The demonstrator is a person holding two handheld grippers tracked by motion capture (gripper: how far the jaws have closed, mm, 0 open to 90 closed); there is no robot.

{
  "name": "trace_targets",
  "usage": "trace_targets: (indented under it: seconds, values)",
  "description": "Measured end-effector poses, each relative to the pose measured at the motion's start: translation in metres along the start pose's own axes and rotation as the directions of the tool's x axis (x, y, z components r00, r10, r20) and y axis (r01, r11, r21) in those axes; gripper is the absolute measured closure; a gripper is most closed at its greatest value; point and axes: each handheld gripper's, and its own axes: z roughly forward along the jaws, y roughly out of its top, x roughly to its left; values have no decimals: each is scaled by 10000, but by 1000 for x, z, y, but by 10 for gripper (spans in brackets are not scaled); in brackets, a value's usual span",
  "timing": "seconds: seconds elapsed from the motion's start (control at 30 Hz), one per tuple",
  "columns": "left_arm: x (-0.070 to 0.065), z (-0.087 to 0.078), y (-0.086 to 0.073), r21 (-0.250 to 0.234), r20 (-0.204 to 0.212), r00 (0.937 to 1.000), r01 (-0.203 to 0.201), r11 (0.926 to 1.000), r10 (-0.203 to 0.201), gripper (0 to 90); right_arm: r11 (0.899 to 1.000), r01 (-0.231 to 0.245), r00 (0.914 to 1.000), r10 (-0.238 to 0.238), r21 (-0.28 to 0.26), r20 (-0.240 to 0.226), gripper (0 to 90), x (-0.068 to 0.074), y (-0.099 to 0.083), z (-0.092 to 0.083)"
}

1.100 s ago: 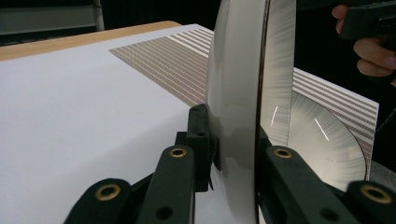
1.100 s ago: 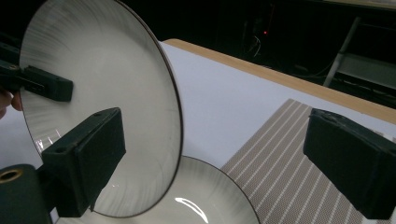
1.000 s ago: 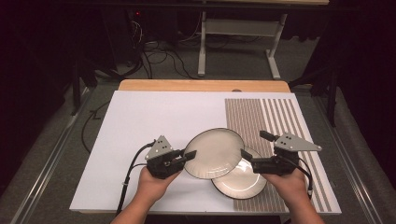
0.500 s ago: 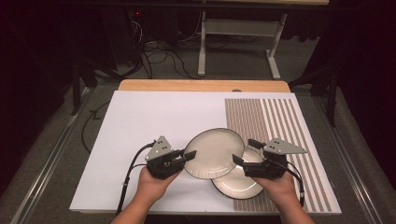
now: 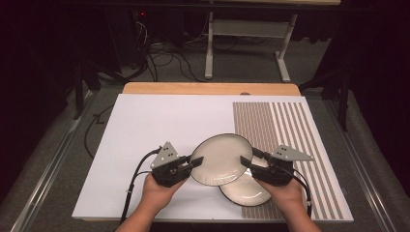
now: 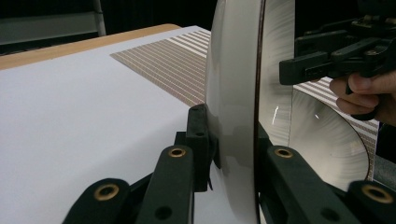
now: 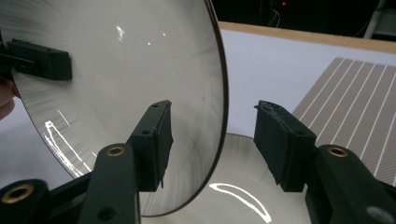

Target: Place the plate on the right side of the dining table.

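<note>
The left claw [image 5: 196, 164] is gripping the raised plate's [image 5: 220, 158] rim; the right claw [image 5: 246, 161], just been closing, is straddling its opposite edge unclenched and needs to pinch it.

A white table [image 5: 159, 125] is seen, its far edge trimmed in wood; a striped mat [image 5: 285, 130] is laid at its right, and a plate [image 5: 249, 193] is rested there.

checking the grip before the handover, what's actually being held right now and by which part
The left gripper is shut on the rim of the upper plate, at its left edge. The right gripper straddles the opposite rim, its pads not yet pressing.
</note>
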Motion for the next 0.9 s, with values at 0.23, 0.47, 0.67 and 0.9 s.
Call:
trace_targets:
  seconds: [0.23,0.47,0.67,0.9]
  values:
    - [2,0,-1,16,-24,10000,89,10000,-89,780,9996,-189,9996,193,188,-226,641,-2,-7,3]
    - [3,0,-3,-8,13,9995,304,9995,-304,780,9988,-441,9974,454,231,-566,731,-3,-7,5]
    - [5,1,-3,-18,51,9989,461,9989,-461,781,9975,-654,9961,669,271,-579,817,-4,-7,5]
    - [9,-1,-5,-176,321,9918,1242,9921,-1236,800,9935,-1122,9889,1134,176,-955,862,-7,-5,2]
